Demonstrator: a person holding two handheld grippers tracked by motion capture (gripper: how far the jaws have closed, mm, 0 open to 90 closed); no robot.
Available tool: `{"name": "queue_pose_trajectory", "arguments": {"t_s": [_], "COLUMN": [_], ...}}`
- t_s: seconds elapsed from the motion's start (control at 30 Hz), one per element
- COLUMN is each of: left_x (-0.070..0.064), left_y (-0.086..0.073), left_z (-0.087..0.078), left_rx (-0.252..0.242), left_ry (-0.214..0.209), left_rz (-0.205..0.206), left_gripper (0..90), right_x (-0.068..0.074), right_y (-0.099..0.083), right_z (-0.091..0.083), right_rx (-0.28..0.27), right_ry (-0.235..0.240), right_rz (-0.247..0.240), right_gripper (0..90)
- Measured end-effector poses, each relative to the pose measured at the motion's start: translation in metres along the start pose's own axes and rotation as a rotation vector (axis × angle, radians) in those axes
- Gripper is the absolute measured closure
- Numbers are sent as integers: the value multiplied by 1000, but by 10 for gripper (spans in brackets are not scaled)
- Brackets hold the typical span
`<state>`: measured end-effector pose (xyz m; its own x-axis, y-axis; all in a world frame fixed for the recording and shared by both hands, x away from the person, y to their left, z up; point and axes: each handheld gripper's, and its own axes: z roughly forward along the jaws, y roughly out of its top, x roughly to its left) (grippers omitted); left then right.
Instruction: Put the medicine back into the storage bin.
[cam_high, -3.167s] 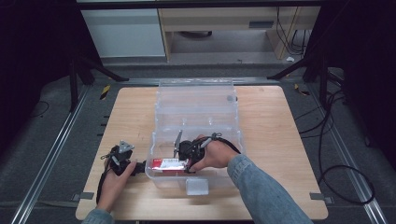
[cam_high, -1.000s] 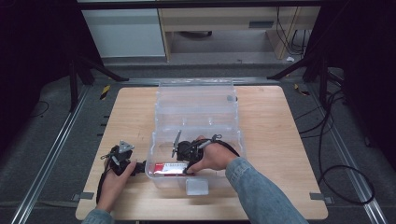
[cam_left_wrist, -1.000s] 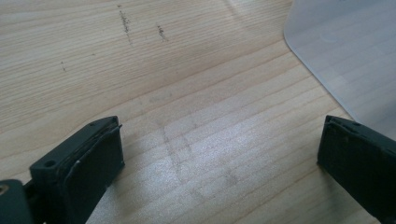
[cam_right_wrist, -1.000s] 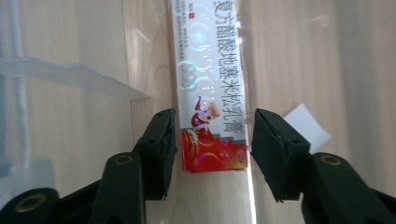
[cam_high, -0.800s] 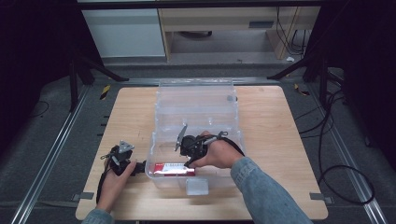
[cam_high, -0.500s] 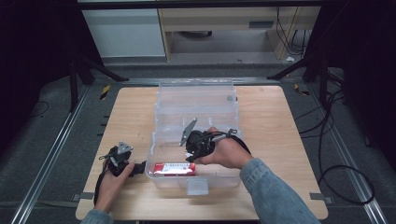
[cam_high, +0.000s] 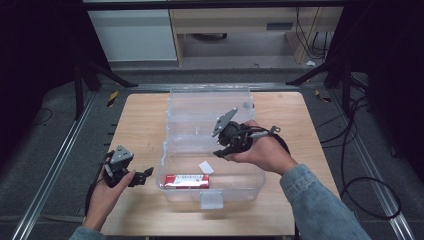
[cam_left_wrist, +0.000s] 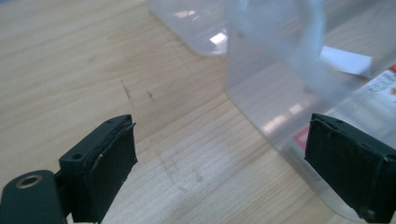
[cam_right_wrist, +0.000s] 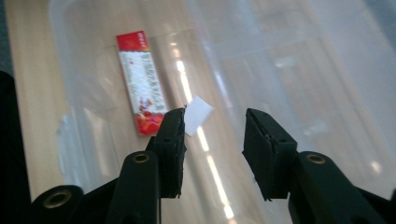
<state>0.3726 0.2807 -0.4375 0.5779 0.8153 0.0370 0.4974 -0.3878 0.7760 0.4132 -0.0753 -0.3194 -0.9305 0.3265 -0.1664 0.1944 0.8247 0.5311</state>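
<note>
While we hold the right hand-held gripper (cam_high: 223, 150) above the clear plastic box (cam_high: 210, 145), its jaws stand apart with nothing between them; the right gripper view shows the gap between the two black pads plainly. Below it, the red packet (cam_high: 187, 181) lies flat on the floor of the box, near the front wall and toward the left end, well clear of the jaws. A small white paper slip (cam_high: 206, 167) rests on the box floor just behind the packet. From the right gripper view the packet (cam_right_wrist: 142, 81) lies lengthwise past the left jaw, and the slip (cam_right_wrist: 197, 115) sits close to that jaw's tip.

Our left hand-held gripper (cam_high: 142, 175) rests low on the wooden bench (cam_high: 135, 130), just beside the left wall of the box, released as well: the left gripper view shows its jaws wide apart, bare wood between them, with the box corner (cam_left_wrist: 275, 88) in front of the right jaw.
</note>
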Motion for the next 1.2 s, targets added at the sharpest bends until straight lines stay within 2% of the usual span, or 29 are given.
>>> {"name": "queue_pose_trajectory", "arguments": {"t_s": [0.03, 0.07, 0.1, 0.13, 0.17, 0.23, 0.27, 0.3, 0.33, 0.4, 0.43, 0.47, 0.5, 0.57, 0.63, 0.67, 0.7, 0.73, 0.77, 0.8, 0.87, 0.93, 1.03, 1.1, 1.2], "left_x": [-3, -5, -5, -7, -12, -15, -18, -25, -29, -32, -35, -39, -45, -48, -57, -57, -63, -63, -67, -67, -72, -74, -80, -83, -86], "left_y": [10, 15, 15, 20, 29, 33, 37, 43, 45, 46, 48, 49, 50, 50, 51, 51, 50, 50, 50, 50, 48, 48, 46, 43, 40], "left_z": [-8, -12, -12, -16, -22, -24, -26, -28, -29, -29, -30, -30, -32, -32, -32, -32, -32, -32, -33, -33, -32, -32, -29, -24, -14], "left_rx": [-3, -12, -12, -16, -20, -18, -13, 1, -2, -5, -7, -8, -8, -5, 1, 1, 3, 3, 3, 3, 18, 18, 25, 42, 62], "left_ry": [-12, -14, -14, -21, -45, -55, -61, -67, -73, -80, -87, -97, -108, -114, -131, -131, -139, -139, -167, -167, -179, -189, -237, -263, -292], "left_rz": [29, 39, 39, 51, 73, 85, 103, 142, 156, 162, 171, 178, 201, 211, 239, 239, 257, 257, 263, 263, 282, 279, 279, 289, 284], "left_gripper": [88, 87, 87, 87, 83, 79, 75, 72, 72, 73, 78, 78, 87, 94, 125, 140, 147, 162, 180, 188, 212, 229, 243, 278, 304], "right_x": [-7, -9, -12, -12, -18, -22, -25, -32, -37, -41, -49, -49, -58, -61, -71, -71, -76, -76, -78, -78, -81, -82, -87, -94, -99], "right_y": [-2, -3, -3, -3, -5, -5, -6, -8, -9, -10, -13, -13, -14, -15, -14, -14, -12, -12, -10, -10, -5, -4, -1, 0, 2], "right_z": [-9, -14, -18, -18, -26, -29, -31, -34, -35, -36, -37, -37, -36, -36, -33, -33, -31, -31, -30, -30, -29, -29, -24, -16, -10], "right_rx": [5, 8, 6, 6, 11, 19, 29, 42, 53, 55, 51, 51, 60, 64, 73, 73, 71, 71, 67, 67, 93, 104, 123, 148, 156], "right_ry": [-32, -50, -64, -64, -89, -103, -114, -143, -160, -170, -176, -176, -177, -180, -183, -183, -183, -183, -182, -182, -193, -198, -198, -192, -188], "right_rz": [7, 6, 10, 10, 7, 6, 2, 8, 13, 25, 55, 55, 62, 65, 66, 66, 64, 64, 59, 59, 36, 22, 11, -7, -6], "right_gripper": [553, 536, 524, 524, 499, 487, 479, 448, 433, 426, 386, 386, 368, 361, 381, 381, 416, 416, 458, 458, 515, 529, 577, 602, 606]}}
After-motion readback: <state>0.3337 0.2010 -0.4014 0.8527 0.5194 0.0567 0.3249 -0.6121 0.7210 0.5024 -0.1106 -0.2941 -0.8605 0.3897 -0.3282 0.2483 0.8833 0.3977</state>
